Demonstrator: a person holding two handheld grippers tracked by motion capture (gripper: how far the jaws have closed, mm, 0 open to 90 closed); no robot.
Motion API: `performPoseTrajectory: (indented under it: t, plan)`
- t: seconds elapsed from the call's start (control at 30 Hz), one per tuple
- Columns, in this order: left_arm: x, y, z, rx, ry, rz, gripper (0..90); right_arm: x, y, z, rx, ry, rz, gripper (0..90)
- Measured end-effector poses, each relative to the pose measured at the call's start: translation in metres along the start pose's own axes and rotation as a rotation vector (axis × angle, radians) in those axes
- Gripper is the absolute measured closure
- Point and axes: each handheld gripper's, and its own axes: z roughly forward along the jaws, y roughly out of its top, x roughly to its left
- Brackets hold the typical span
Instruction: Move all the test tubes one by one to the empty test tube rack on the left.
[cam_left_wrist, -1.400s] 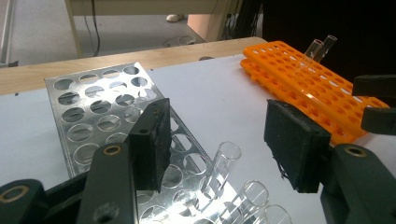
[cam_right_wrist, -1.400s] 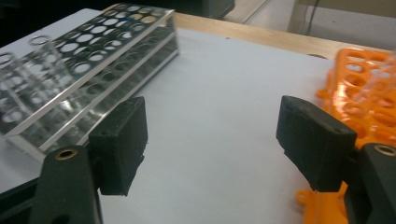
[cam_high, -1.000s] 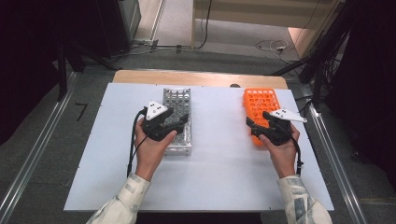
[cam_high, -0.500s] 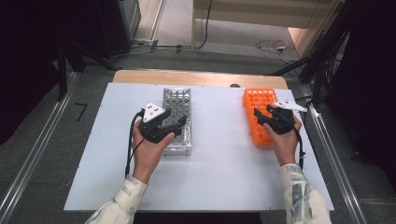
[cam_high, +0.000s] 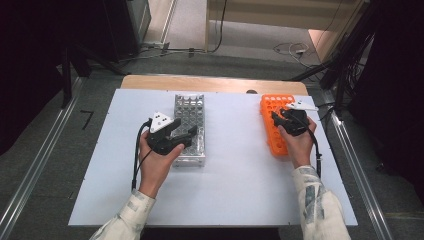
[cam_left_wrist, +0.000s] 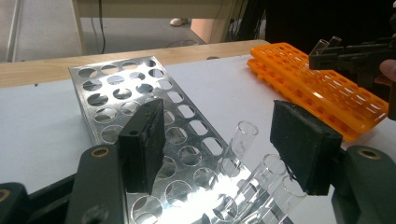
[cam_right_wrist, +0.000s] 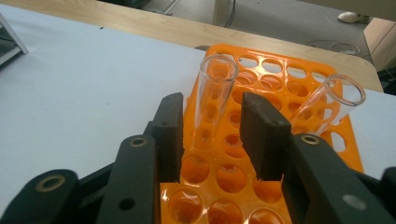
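Test tubes of clear glass: 1 (cam_right_wrist: 212, 100) stands in the perforated orange plastic rack (cam_right_wrist: 280, 158) between the right gripper's (cam_right_wrist: 211, 135) parted, untouching jaws; left gripper (cam_left_wrist: 224, 147) gapes wide, empty, over the metal rack (cam_left_wrist: 140, 93) at 9 o'clock.

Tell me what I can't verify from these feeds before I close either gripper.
- High view: test tubes too small to see; right gripper covers part of the orange rack.
- Left gripper view: lowest glass tubes cut off by the bottom edge.
- Right gripper view: whether the pads touch the upright tube.
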Motion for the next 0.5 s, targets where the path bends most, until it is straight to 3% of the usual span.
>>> performPoseTrajectory:
  t: [0.2,0.5]
  plan:
    - [-0.001,0.000,0.000,0.001,-0.002,0.000,35.8,0.000,0.001,0.008,0.038,-0.013,-0.011,64.2]
    - [-0.002,0.000,-0.001,-0.001,-0.007,0.003,36.0,0.002,0.002,0.014,0.052,-0.008,-0.012,72.5]
